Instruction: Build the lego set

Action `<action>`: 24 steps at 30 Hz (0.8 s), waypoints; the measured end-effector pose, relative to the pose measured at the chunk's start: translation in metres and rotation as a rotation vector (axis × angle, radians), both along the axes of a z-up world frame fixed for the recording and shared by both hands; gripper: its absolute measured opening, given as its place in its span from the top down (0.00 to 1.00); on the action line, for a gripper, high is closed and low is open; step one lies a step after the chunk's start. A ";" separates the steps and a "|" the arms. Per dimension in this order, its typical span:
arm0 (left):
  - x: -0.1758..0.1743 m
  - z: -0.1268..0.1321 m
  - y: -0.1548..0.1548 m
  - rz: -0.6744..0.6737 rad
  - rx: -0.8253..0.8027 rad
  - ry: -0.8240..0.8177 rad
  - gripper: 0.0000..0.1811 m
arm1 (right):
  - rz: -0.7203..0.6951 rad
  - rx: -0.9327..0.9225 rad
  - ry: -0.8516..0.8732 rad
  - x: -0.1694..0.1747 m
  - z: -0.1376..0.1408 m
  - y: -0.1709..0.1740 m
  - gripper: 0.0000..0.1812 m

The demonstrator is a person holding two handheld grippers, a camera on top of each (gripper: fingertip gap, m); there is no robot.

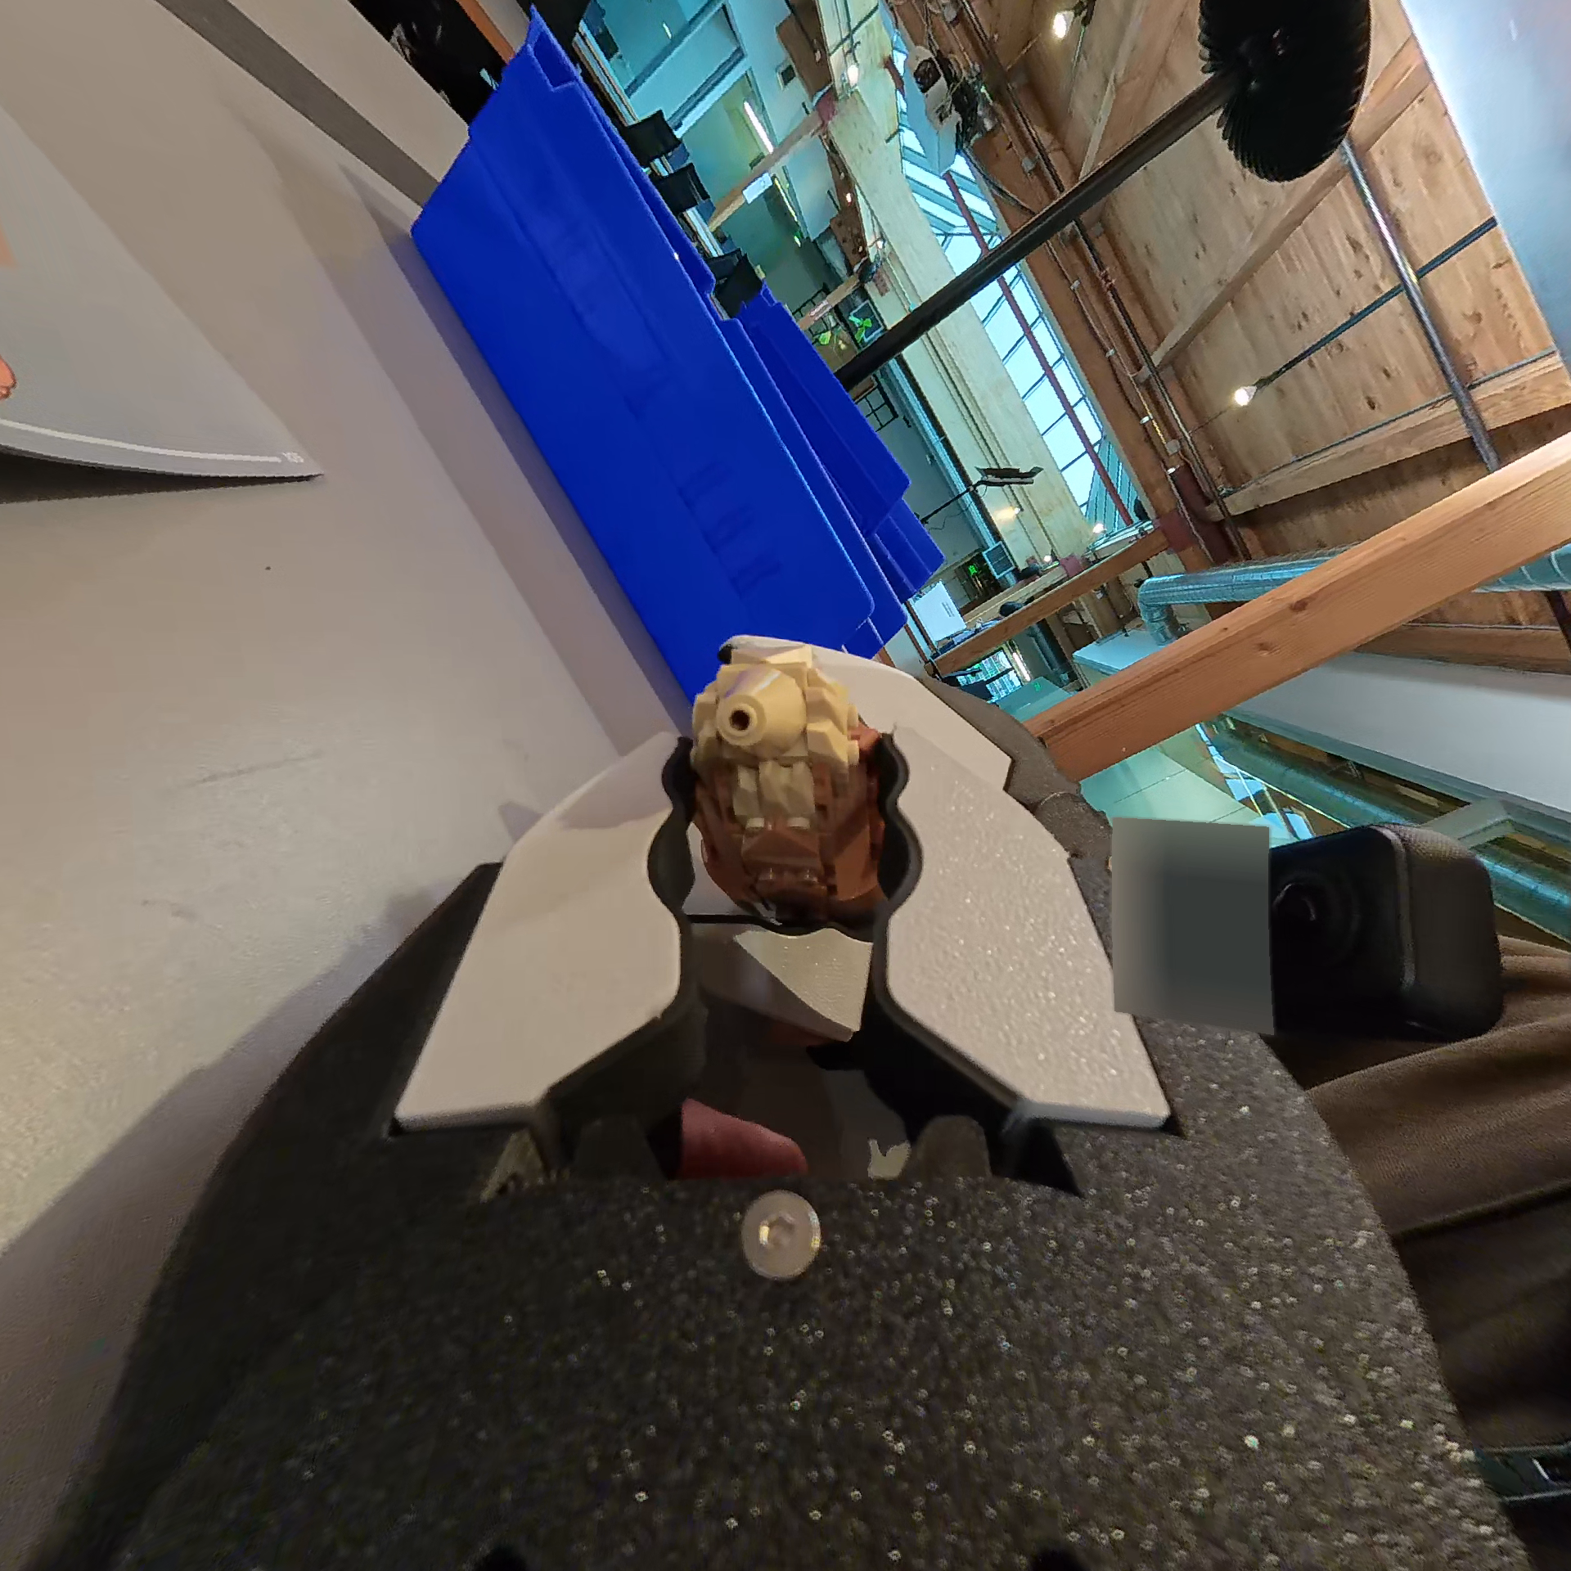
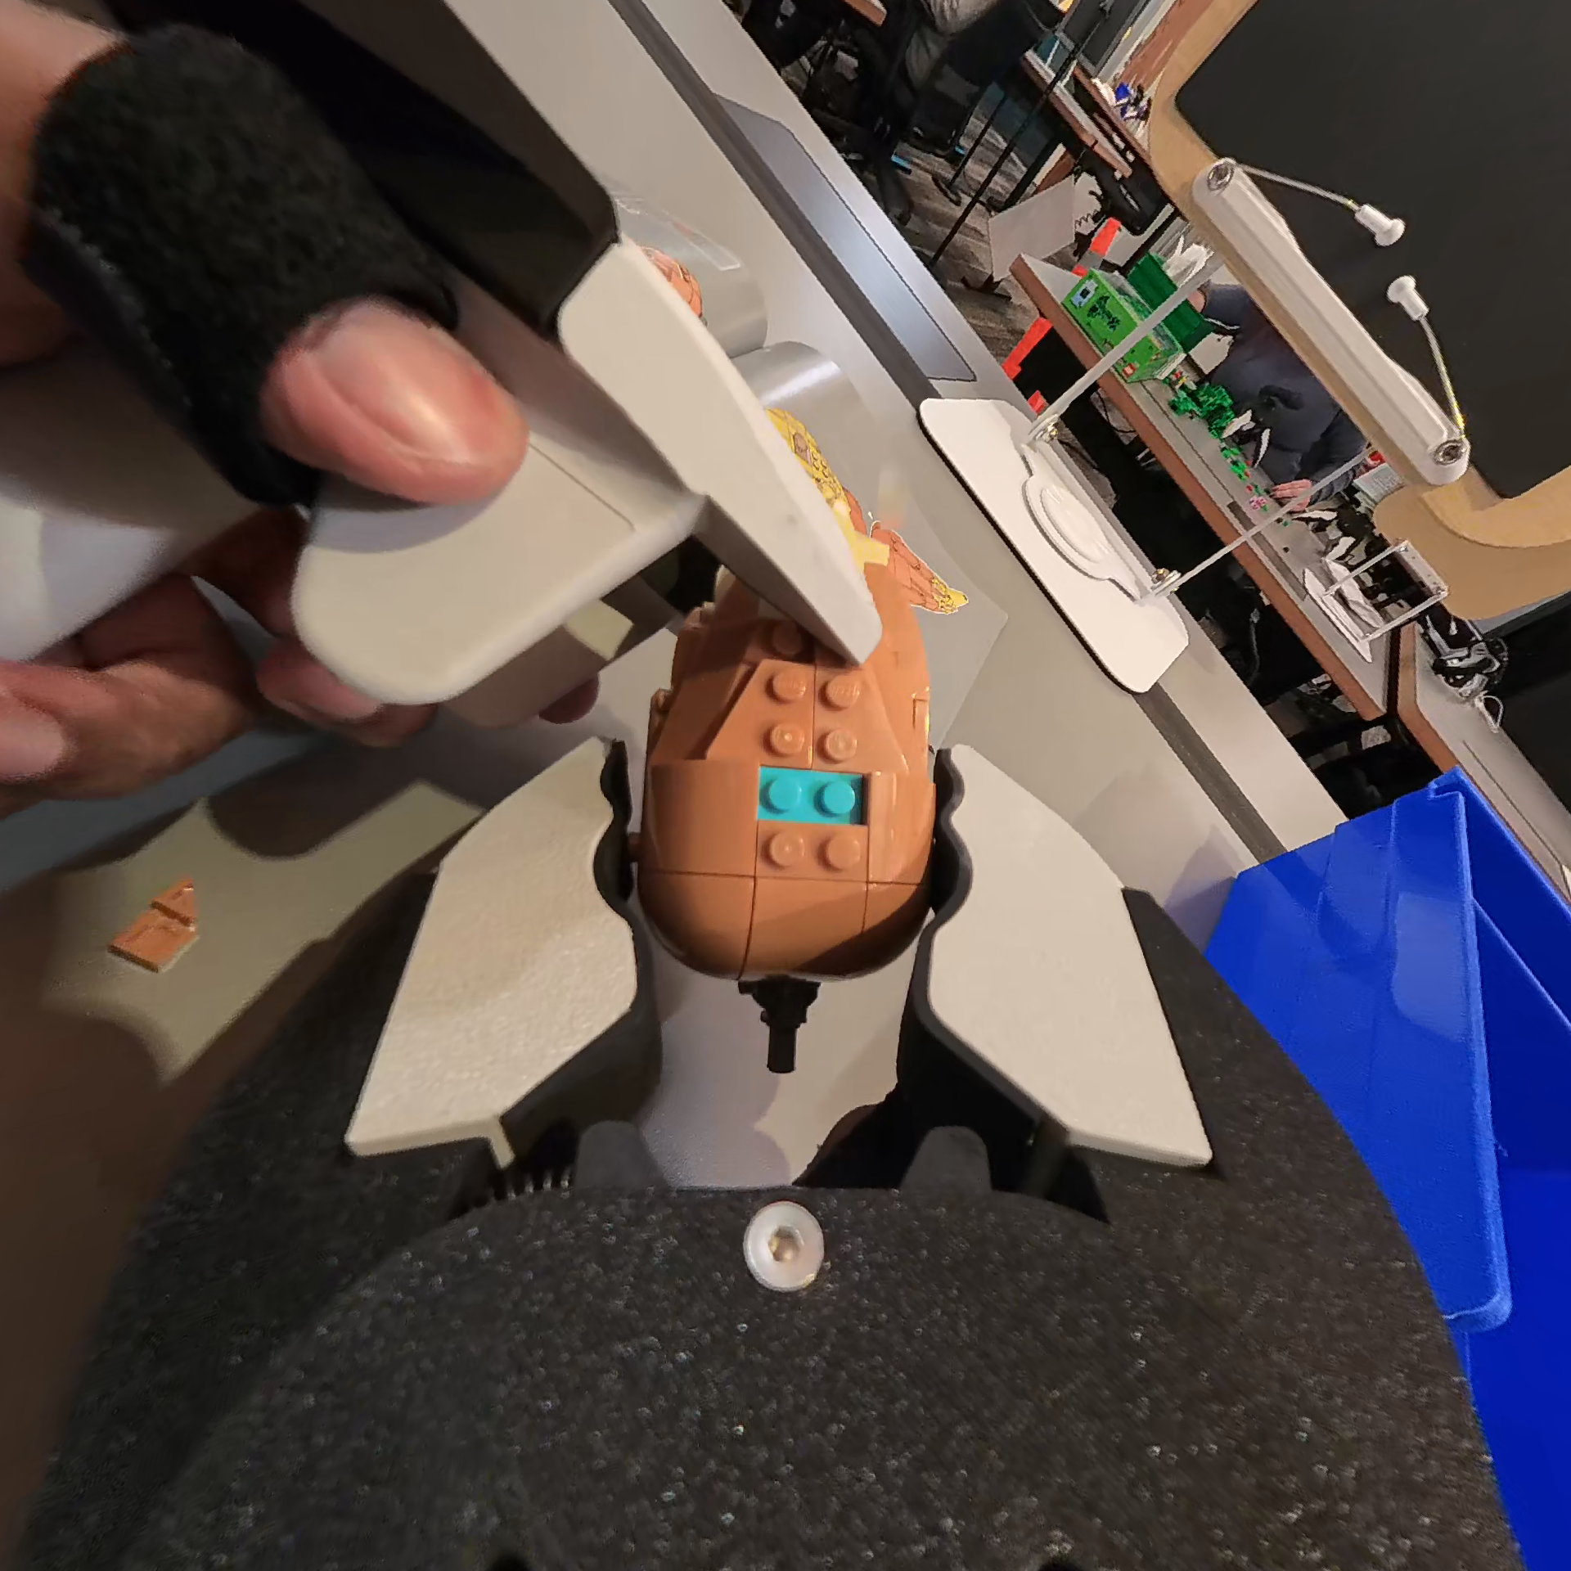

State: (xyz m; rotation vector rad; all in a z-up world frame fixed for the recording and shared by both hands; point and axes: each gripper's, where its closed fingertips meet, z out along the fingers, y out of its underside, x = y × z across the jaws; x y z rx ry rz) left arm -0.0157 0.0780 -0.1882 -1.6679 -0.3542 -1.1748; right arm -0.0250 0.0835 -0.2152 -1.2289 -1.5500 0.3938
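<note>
My right gripper is shut on an egg-shaped orange-brown lego body, studs up, with a teal two-stud plate set in it. A black peg sticks out of its near end. My left gripper is shut on a tan and dark-brown lego part, seen end-on. In the right wrist view a left-gripper finger, held by a hand, lies over the body's far end. I cannot tell whether the two parts are joined.
Blue bins stand along the grey table, also at the right. An open instruction booklet lies at the left. Loose brown pieces lie on the table. A white stand base sits beyond. Only a small space, under 4 cm, lies between the two pairs of fingers.
</note>
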 end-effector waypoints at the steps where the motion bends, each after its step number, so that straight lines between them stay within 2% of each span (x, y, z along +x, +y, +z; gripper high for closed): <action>1: 0.000 0.000 0.000 -0.009 -0.005 -0.002 0.77 | 0.001 -0.002 0.000 0.000 0.000 0.000 0.62; 8: -0.001 -0.001 0.003 -0.002 -0.013 -0.006 0.77 | -0.001 -0.032 -0.005 -0.001 -0.002 0.002 0.62; 10: -0.002 0.000 0.004 -0.004 -0.011 -0.035 0.77 | 0.017 -0.130 0.000 -0.002 -0.003 0.001 0.62; 12: -0.005 -0.001 0.004 -0.008 -0.026 -0.037 0.71 | 0.029 -0.267 -0.013 -0.001 -0.008 0.002 0.62; 17: -0.025 -0.007 0.002 0.050 -0.066 0.052 0.61 | 0.051 -0.377 -0.097 0.007 -0.023 0.011 0.62; 21: -0.042 -0.009 -0.006 0.103 -0.056 0.149 0.60 | 0.127 -0.405 -0.225 0.013 -0.039 0.003 0.62; 24: -0.043 -0.009 -0.015 0.080 -0.028 0.210 0.61 | 0.191 -0.402 -0.318 0.017 -0.052 -0.005 0.62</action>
